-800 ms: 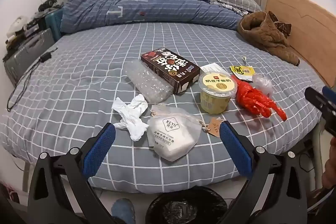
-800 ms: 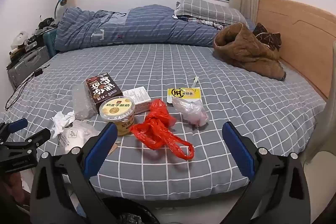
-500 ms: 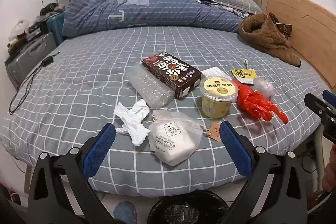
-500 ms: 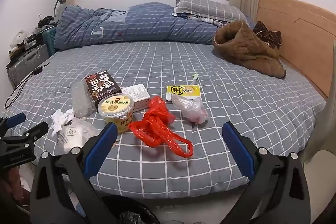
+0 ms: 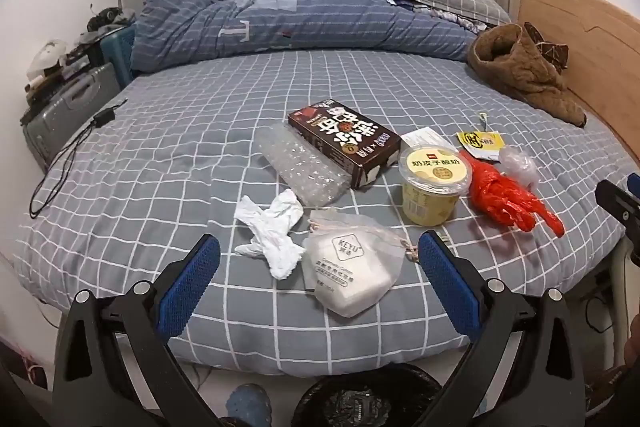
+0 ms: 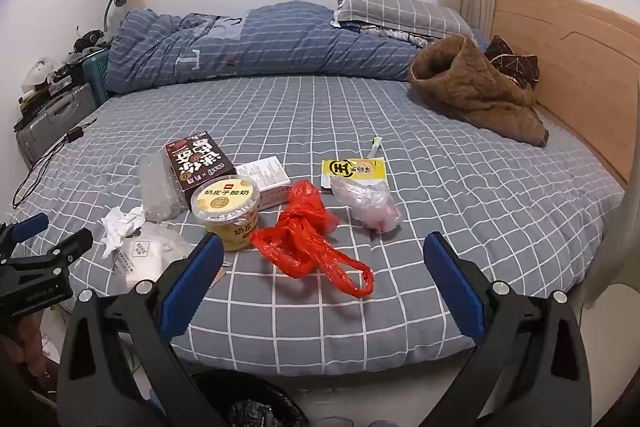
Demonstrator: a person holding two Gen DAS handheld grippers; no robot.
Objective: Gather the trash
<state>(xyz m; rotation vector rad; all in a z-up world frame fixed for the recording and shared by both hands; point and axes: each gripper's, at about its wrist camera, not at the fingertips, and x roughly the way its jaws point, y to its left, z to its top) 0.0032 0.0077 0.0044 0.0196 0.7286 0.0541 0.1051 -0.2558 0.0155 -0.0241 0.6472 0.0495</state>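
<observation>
Both claws, left claw (image 5: 318, 269) and right claw (image 6: 324, 271), stand wide and empty, angled down at the bed (image 5: 160, 155). Your trash clusters near its edge: pouch (image 5: 348, 275) at 12 o'clock of the left claw, red bag (image 6: 308, 239) likewise for the right. Bin (image 5: 368, 401) waits directly below for short drops.

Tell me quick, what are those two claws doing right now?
Left gripper: open, holding nothing.
Right gripper: open, holding nothing.
</observation>
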